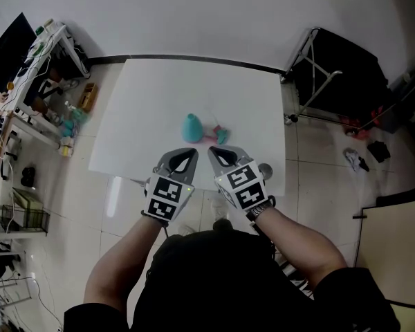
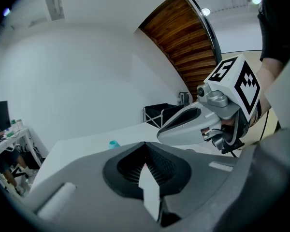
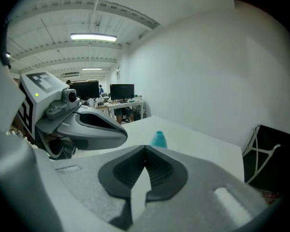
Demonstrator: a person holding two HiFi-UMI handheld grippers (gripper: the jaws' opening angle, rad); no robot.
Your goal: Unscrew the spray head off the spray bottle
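Head view, spray head (image 1: 220,134) indistinct, perhaps detached

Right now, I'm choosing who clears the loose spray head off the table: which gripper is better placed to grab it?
Right. The spray head lies right of the teal spray bottle, nearer the right gripper; the left gripper faces the bottle. Both are shut and empty.

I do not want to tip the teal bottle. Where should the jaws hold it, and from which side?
Probably the wide lower body of the teal bottle, not its narrow neck: it stands upright and tapers upward. Come level from the near-left with the left gripper, since the spray head lies close at its right. Open the shut jaws first.
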